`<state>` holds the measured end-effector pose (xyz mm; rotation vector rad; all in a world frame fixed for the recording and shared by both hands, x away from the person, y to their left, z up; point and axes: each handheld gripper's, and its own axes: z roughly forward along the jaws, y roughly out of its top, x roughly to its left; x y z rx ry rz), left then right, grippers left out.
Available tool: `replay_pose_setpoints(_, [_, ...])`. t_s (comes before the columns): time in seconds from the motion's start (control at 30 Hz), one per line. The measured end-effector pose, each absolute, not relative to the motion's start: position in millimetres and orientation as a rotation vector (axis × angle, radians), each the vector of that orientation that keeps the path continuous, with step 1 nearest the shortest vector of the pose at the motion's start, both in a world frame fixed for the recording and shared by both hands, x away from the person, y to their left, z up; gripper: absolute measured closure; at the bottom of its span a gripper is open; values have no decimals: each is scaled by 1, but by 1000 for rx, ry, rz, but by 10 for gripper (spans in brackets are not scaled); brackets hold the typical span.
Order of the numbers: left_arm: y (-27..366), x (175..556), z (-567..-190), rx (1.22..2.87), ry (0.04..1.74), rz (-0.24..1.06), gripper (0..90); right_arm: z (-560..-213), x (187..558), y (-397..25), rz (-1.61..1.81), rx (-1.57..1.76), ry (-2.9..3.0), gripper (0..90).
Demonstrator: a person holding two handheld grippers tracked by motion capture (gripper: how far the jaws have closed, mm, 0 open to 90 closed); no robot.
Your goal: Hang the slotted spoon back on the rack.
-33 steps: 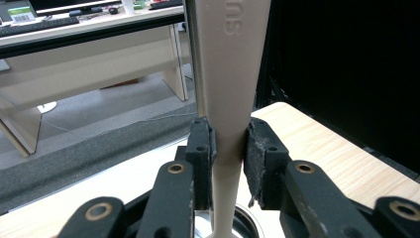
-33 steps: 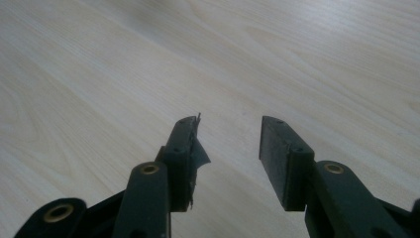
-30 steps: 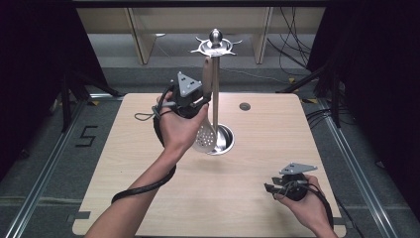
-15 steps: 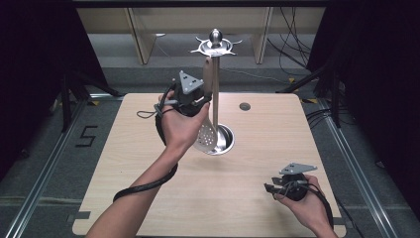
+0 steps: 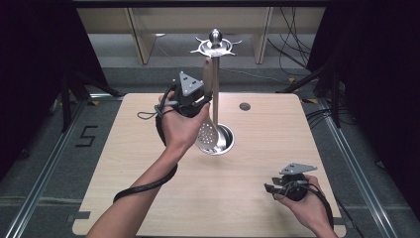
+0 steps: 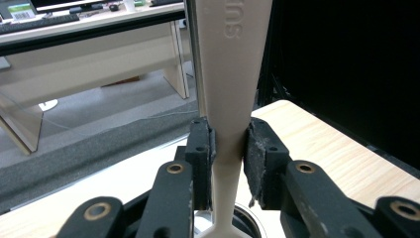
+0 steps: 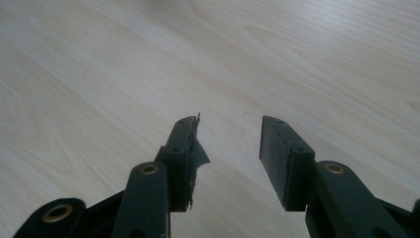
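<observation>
Slotted spoon (image 5: 210, 133), with a cream handle and a perforated steel bowl, hangs upright just beside the pole of the utensil stand (image 5: 216, 47), at about 12 o'clock from the table's middle; its bowl sits low over the stand's round base (image 5: 229, 143), though whether it touches the base cannot be told. Left gripper (image 5: 199, 102) is clenched on the spoon's handle partway up, and in the left gripper view both pads (image 6: 202, 153) press flat against the narrow part of the handle (image 6: 232, 89), with the stand's pole just behind it at 11 o'clock. Star-shaped hooks ring the top of the stand above the handle's upper end, so the pole and hooks crowd the spoon closely on that side. Right gripper (image 5: 270, 188) rests low near the table's 5 o'clock corner, well apart from the stand, its jaws parted with nothing between them over bare wood (image 7: 99, 59). Table (image 5: 124, 163) has wide open surface from 6 to 9 o'clock and along the 3 o'clock edge; a small round grommet (image 5: 244, 106) lies at about 1 o'clock, near the far edge. Left gripper's cable (image 5: 143, 186) loops under the forearm across the 7 o'clock area
</observation>
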<state>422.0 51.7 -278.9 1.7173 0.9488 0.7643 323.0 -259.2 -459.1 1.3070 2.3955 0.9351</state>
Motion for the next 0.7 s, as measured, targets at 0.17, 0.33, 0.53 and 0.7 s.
replay_pose_setpoints(0.17, [57,419,-281,1684,917,788,608,-458,323,-260,942,1293,2394,583])
replay_pose_setpoints(0.33, [66,413,-285,1702,853,817,447,-456,322,-259,954,1318,2380,578])
replay_pose_setpoints(0.53, [80,401,-298,1699,829,779,376,-456,322,-259,954,1316,2376,571])
replay_pose_setpoints(0.7, [95,390,-312,1726,787,743,366,-456,321,-258,955,1322,2373,568])
